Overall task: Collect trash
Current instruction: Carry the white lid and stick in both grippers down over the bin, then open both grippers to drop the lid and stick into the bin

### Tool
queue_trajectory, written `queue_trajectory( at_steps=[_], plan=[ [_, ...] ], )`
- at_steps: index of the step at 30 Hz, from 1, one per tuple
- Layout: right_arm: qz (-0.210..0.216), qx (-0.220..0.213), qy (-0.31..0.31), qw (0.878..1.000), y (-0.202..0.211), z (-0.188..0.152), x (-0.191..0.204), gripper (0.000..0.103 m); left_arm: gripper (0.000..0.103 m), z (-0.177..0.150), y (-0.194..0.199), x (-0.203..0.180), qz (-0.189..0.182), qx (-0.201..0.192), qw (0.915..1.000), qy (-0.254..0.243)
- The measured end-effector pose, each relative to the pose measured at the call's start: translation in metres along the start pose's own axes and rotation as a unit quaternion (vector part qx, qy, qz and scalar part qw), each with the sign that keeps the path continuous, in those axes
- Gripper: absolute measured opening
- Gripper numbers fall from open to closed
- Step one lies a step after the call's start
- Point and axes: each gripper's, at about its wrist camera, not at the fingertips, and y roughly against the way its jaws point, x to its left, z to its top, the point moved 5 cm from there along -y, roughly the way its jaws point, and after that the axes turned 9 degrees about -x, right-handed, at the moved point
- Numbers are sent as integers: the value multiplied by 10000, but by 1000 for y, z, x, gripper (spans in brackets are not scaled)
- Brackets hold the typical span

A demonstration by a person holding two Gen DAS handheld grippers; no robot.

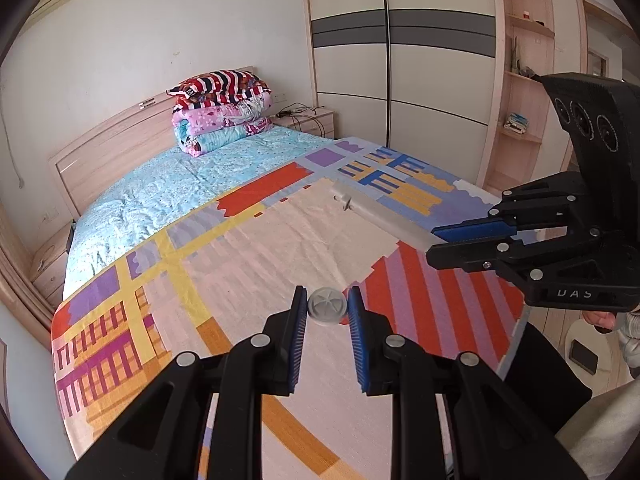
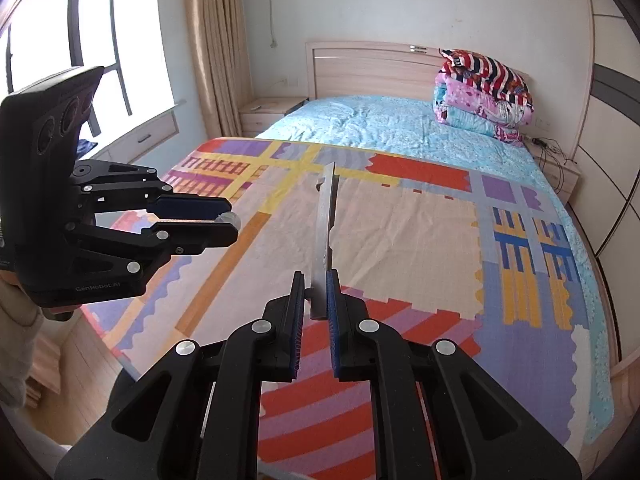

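In the left wrist view my left gripper [image 1: 327, 300] is shut on a small round pale plastic cap [image 1: 327, 307], held above the bed's colourful blanket [image 1: 248, 256]. At the right of that view, my right gripper [image 1: 434, 245] is shut on one end of a long pale flat strip [image 1: 376, 212], which points out over the bed. The right wrist view shows the right gripper [image 2: 315, 280] with its blue pads pressed on the strip [image 2: 327, 224], seen edge-on. The left gripper [image 2: 232, 219] is at the left with the cap [image 2: 229, 218] between its tips.
The bed has a blue sheet [image 2: 384, 124], folded quilts [image 2: 484, 92] by the wooden headboard [image 2: 360, 68], and nightstands on both sides. A wardrobe [image 1: 400, 80] stands to the right, and a window [image 2: 60, 32] with a curtain to the left. A white stool bearing a phone [image 1: 584, 354] is on the floor.
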Motion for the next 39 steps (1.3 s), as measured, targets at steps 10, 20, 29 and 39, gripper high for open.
queue_trajectory(
  at_steps=[10,20,29,39],
  plan=[
    [277,-91,90,9995,57,-33,31,12,20,-19,45,-38,11,-173,9997,168],
    [698,257,146,9971,80,-84,51,12,20,-60,70,-83,-167,-70,9989,422],
    [1067,998,-13,9893,68,-150,62,12,20,-127,63,-112,-381,476,9934,968],
    [1297,1642,-196,9777,43,-211,70,7,20,-201,46,-119,-412,1172,9789,1621]
  ],
)
